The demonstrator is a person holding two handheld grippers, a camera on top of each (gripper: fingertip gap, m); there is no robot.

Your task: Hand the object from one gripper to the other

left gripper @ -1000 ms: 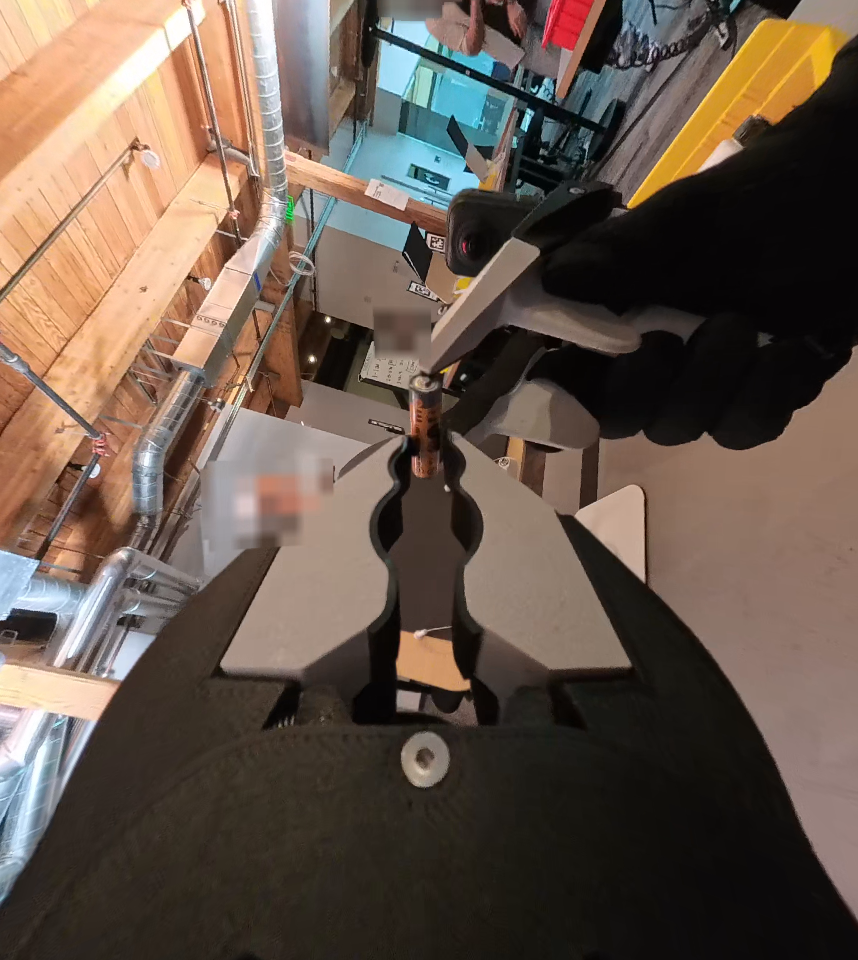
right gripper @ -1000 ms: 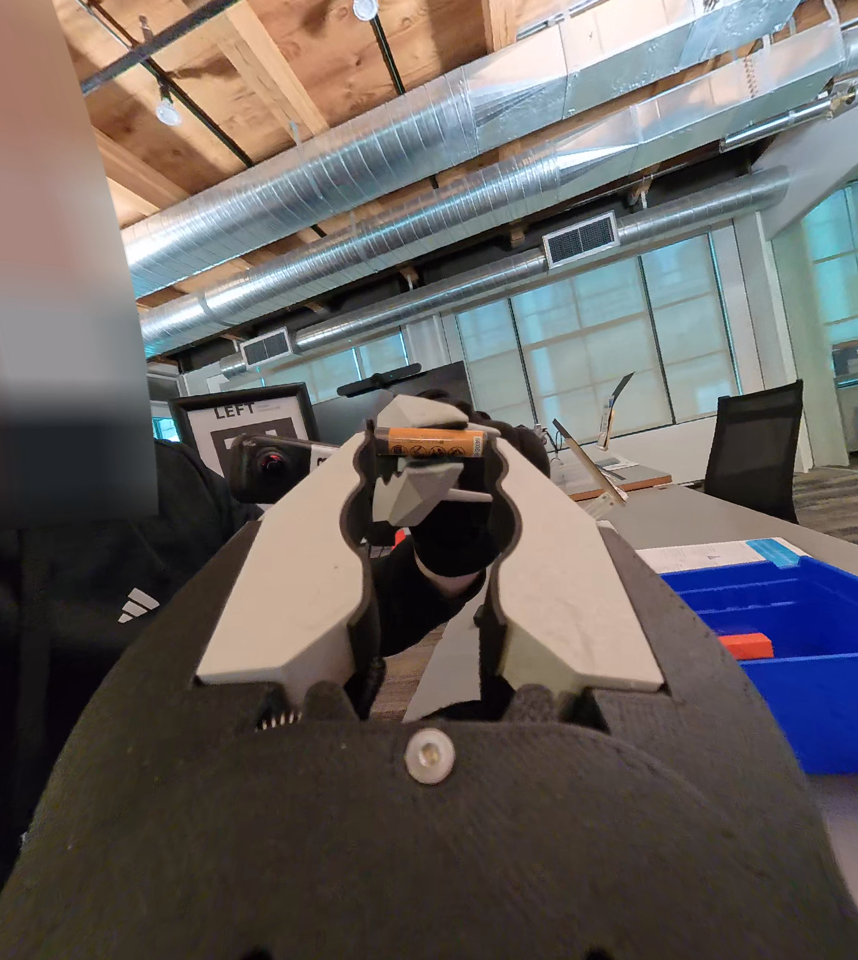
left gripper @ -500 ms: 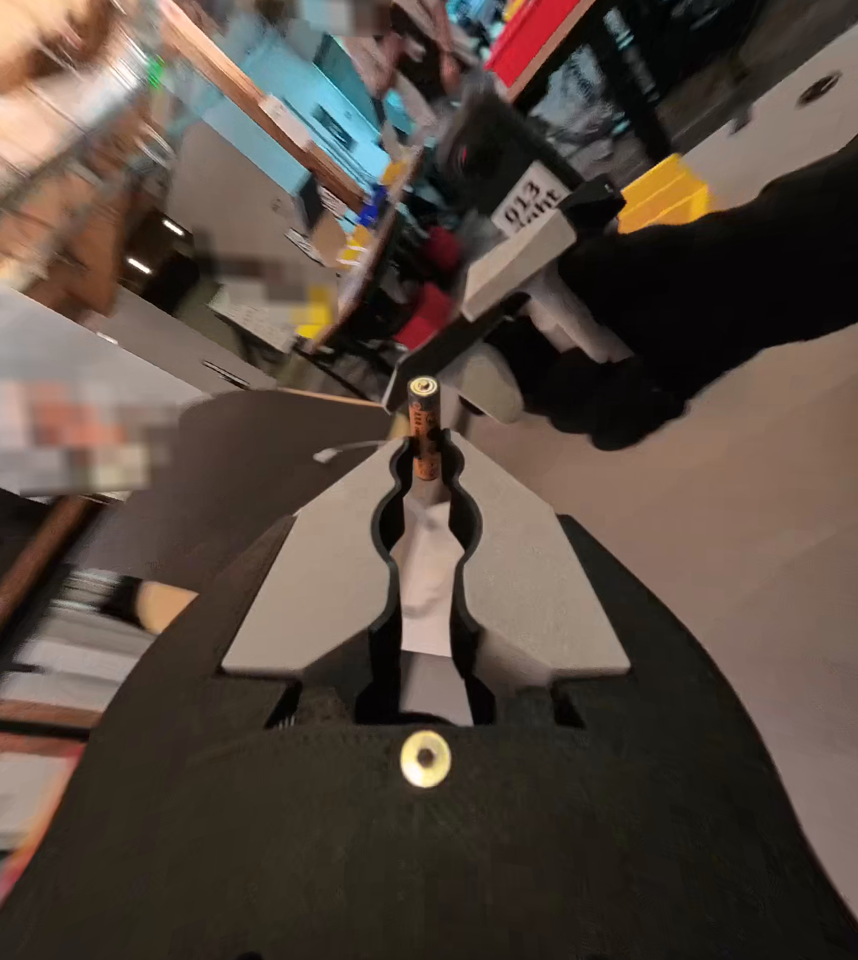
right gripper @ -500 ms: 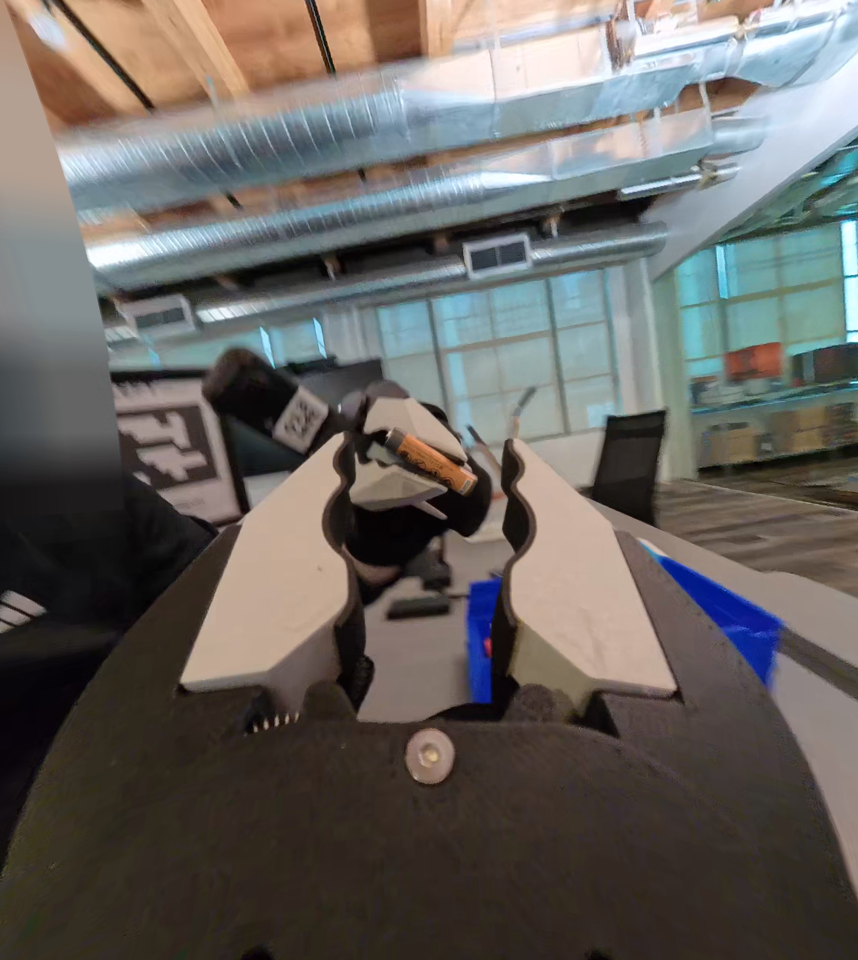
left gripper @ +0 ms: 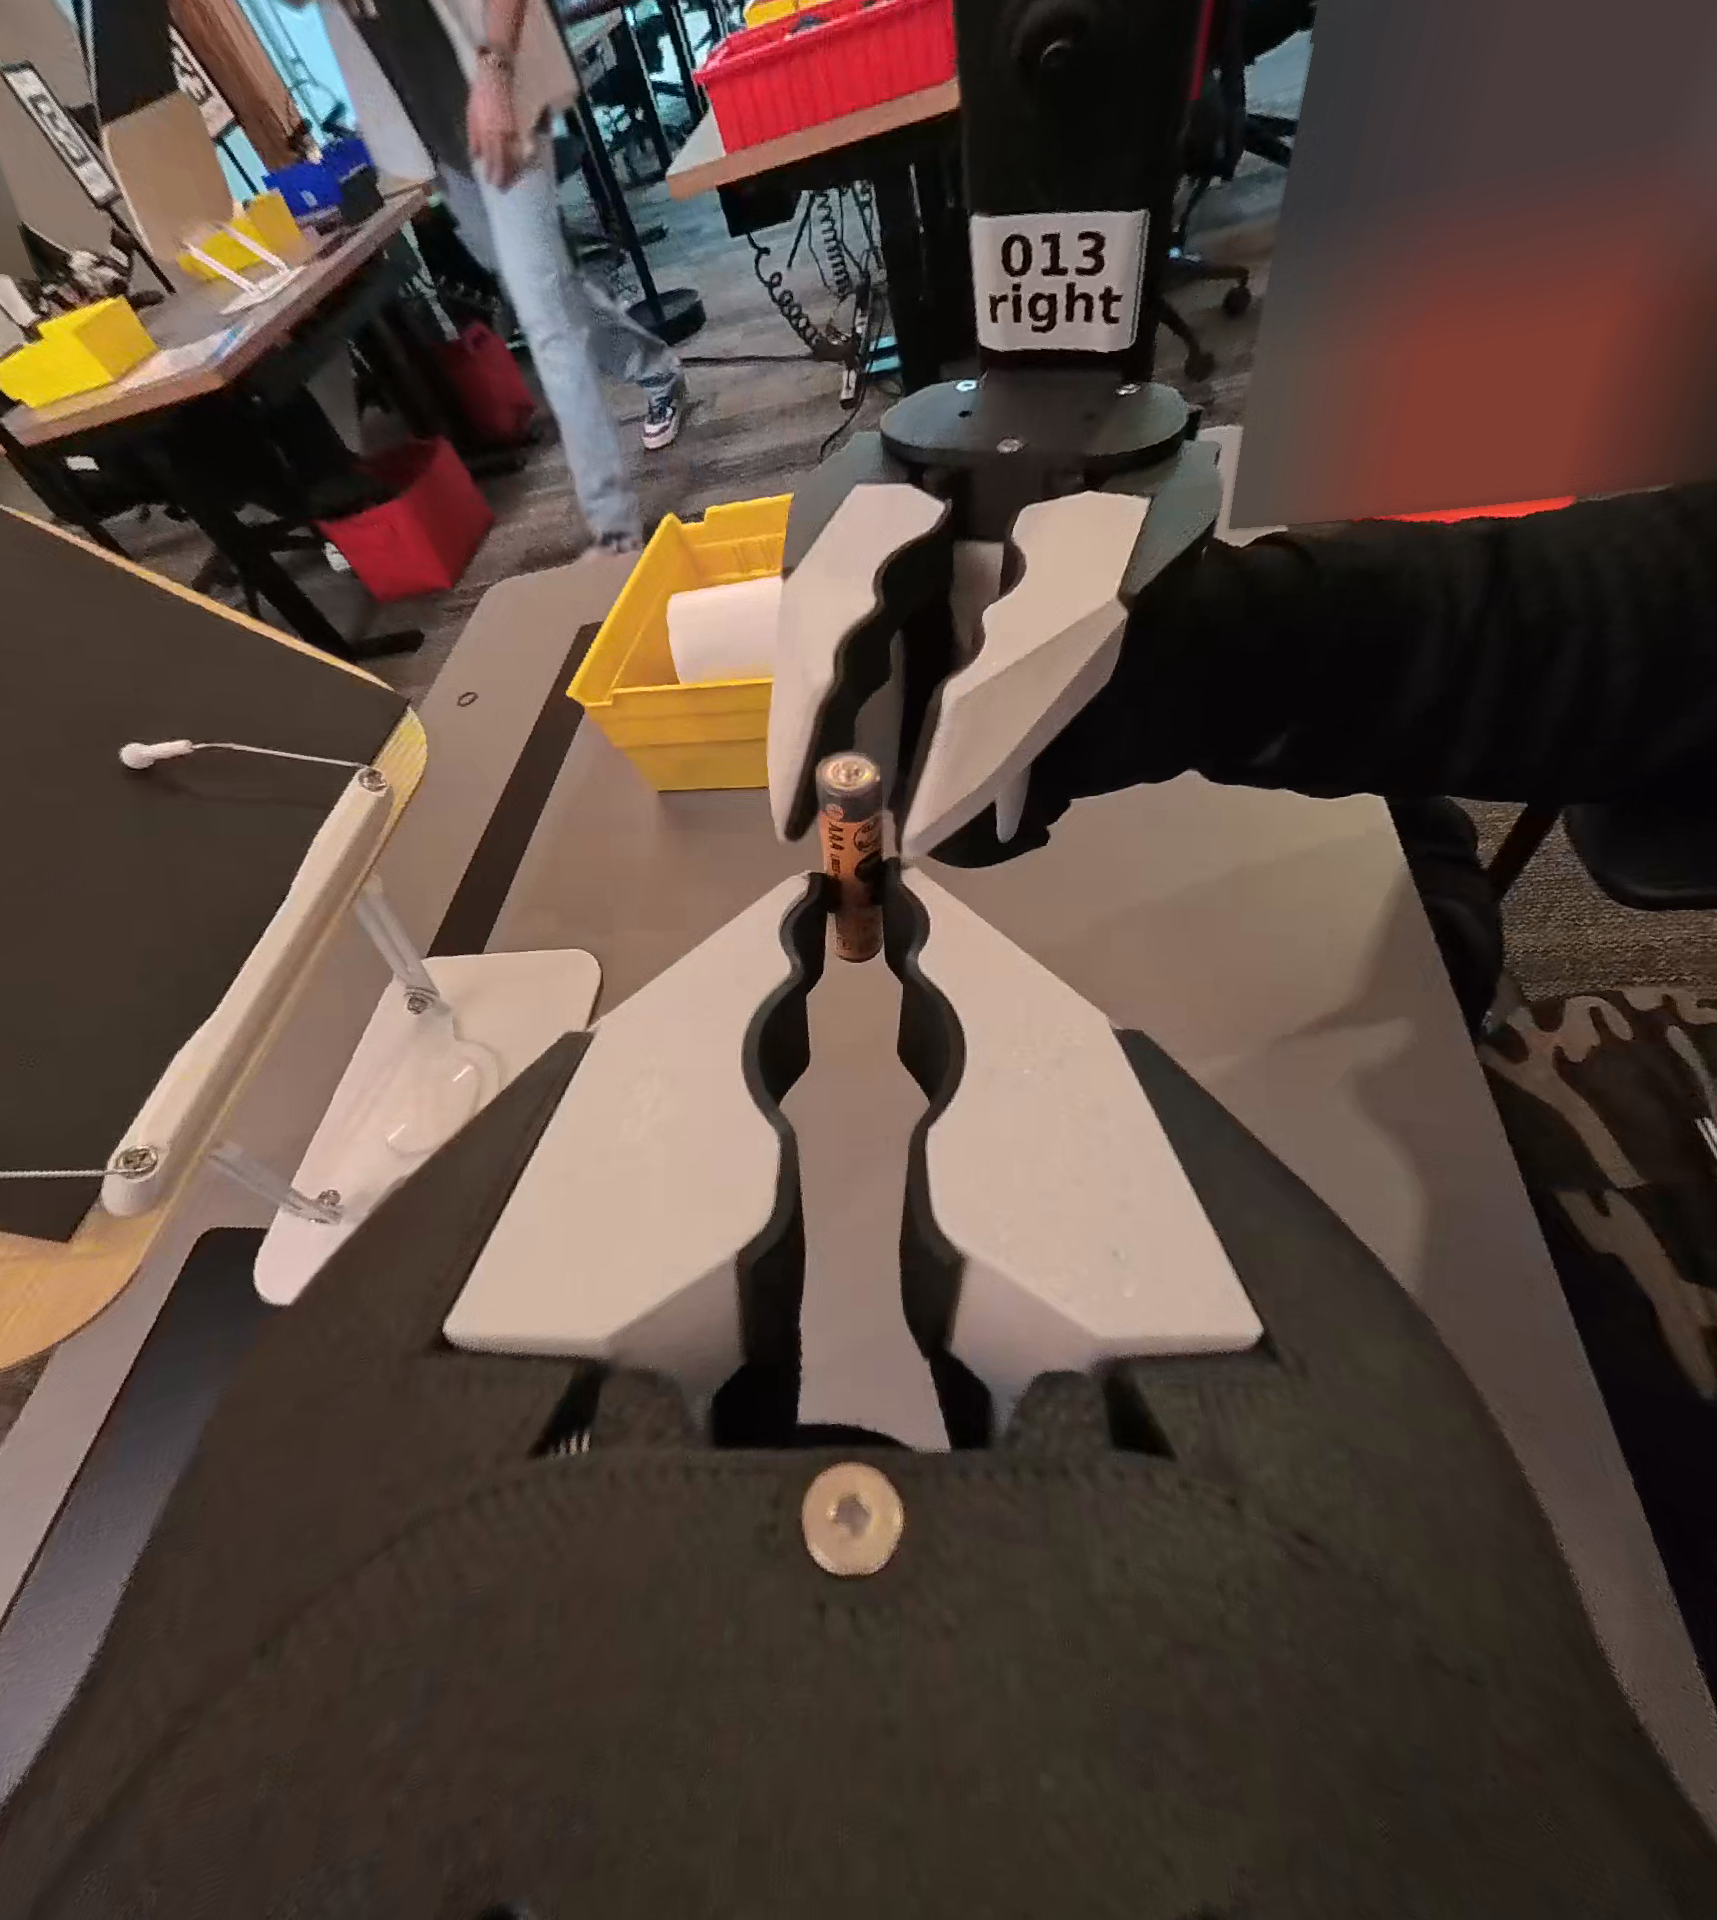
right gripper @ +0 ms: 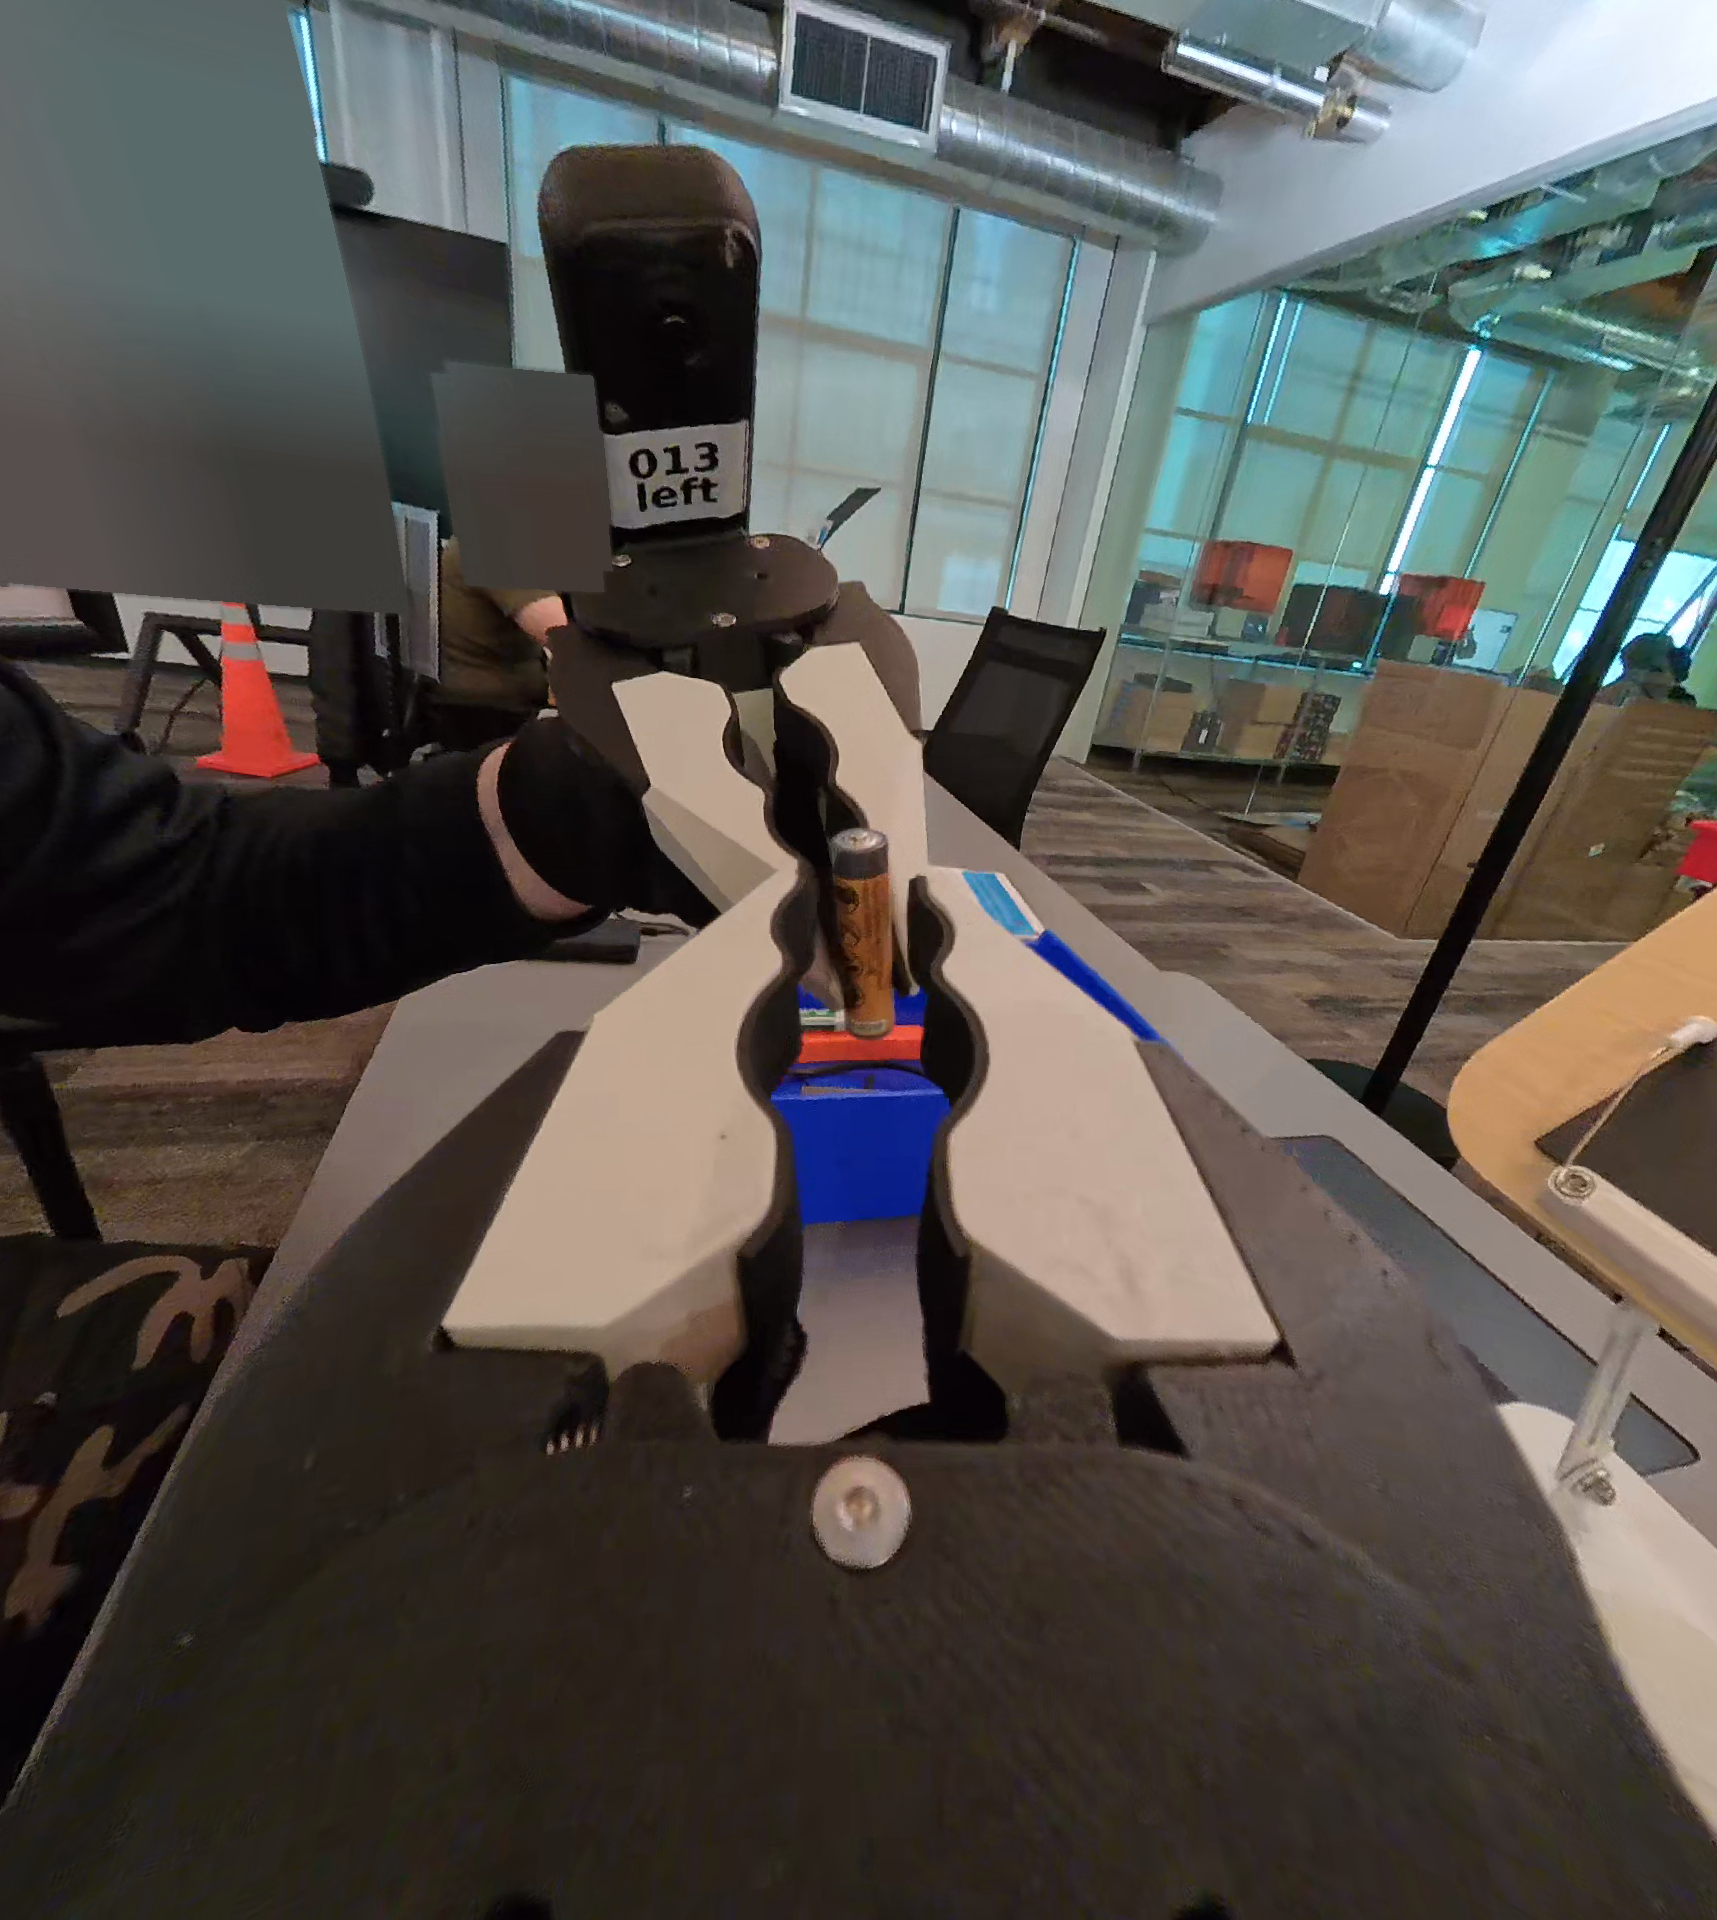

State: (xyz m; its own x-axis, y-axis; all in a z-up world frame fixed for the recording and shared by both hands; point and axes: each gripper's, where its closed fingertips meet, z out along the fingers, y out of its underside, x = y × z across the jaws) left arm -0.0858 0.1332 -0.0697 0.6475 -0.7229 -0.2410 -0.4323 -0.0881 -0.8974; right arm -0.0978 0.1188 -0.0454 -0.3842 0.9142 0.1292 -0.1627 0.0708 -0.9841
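An orange and black battery [left gripper: 852, 862] stands upright, pinched at its lower part by my left gripper [left gripper: 856, 888], which is shut on it. My right gripper [left gripper: 849, 836] comes in from the far side, held by a black-gloved hand. Its jaws straddle the battery's top end, narrowly open, with a small gap showing on one side. In the right wrist view the battery [right gripper: 859, 935] stands between my right gripper's [right gripper: 856, 888] tips. The left gripper [right gripper: 859, 982] reaches in from behind it. Both hover above the grey table [left gripper: 1249, 935].
A yellow bin [left gripper: 667, 727] with a white roll sits on the table behind the grippers. A blue bin [right gripper: 854, 1153] with an orange block [right gripper: 859, 1044] lies under them. A black board [left gripper: 106, 831] on a wooden stand is at the side. A person [left gripper: 542, 260] stands farther off.
Both grippers have swung down from facing the ceiling to facing each other over the table. The right gripper's jaws have narrowed around the battery's top. The left still holds the battery.
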